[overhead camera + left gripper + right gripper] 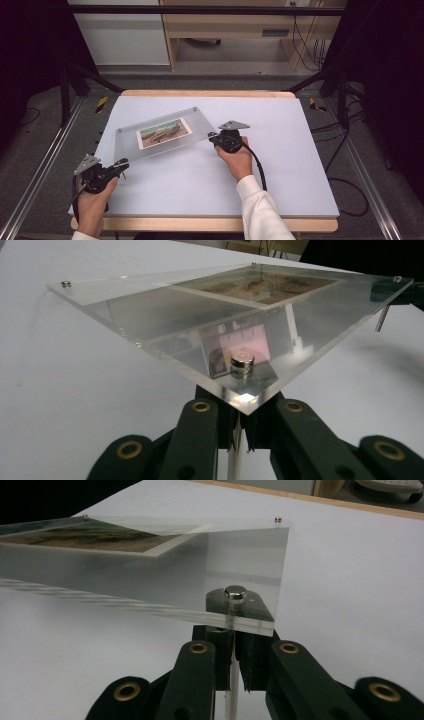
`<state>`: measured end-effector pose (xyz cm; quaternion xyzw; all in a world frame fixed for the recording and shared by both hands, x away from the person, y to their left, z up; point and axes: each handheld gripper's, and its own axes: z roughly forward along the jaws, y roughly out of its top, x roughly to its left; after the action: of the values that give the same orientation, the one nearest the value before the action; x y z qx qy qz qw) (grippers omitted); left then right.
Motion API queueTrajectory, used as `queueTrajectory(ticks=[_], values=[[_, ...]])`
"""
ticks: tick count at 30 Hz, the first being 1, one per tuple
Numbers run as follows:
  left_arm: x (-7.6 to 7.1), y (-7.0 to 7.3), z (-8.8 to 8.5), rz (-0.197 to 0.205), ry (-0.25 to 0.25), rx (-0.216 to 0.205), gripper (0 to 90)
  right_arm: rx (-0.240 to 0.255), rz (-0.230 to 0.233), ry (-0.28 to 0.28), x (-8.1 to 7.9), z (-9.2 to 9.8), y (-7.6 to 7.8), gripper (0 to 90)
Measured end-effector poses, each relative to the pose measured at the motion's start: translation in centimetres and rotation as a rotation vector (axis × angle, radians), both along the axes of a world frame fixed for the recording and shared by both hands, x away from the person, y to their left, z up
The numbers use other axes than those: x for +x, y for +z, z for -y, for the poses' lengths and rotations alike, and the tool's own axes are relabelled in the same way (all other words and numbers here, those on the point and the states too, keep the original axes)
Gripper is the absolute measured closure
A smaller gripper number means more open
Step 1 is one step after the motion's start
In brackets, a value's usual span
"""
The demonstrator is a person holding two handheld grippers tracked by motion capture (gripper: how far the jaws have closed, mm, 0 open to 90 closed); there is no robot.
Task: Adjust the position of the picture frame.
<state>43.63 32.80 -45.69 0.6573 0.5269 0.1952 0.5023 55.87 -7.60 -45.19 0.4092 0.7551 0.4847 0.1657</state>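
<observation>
Pale grey tabletop [280,165] with a light wooden rim, edged by metal rails and dark floor; beyond the far edge, wooden furniture legs and trailing cables.

Between the two grippers, lifted clear of the tabletop: a clear acrylic photo frame [160,134] with a landscape print [164,133] sandwiched inside.

Left gripper [121,164] closed on a thin metal standoff post [234,460] under the frame's near-left corner, a silver cap [242,362] just above the jaws.

Right gripper [213,136] clamped likewise on the post [230,690] below the opposite corner, cap [234,593] over it.

Posts mostly hidden between the jaws. Print's detail too blurred to read. Forearms cut off at the bottom edge. Reflections muddle the frame's underside in the left gripper view.
</observation>
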Motion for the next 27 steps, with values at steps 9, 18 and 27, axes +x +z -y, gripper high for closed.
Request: queueTrajectory(ticks=[9,18,27], values=[[-0.04,-0.06,0.11,-0.016,0.000,0.029,83.7,-0.001,-0.012,0.000,0.06,0.04,-0.14,80.5],[0.00,-0.08,0.11,-0.017,0.002,0.018,83.3,-0.012,-0.005,0.007,0.03,-0.13,-0.16,84.9],[0.08,0.33,-0.15,0.015,0.014,0.032,83.9,-0.011,0.004,-0.008,-0.13,-0.41,0.01,85.1]])
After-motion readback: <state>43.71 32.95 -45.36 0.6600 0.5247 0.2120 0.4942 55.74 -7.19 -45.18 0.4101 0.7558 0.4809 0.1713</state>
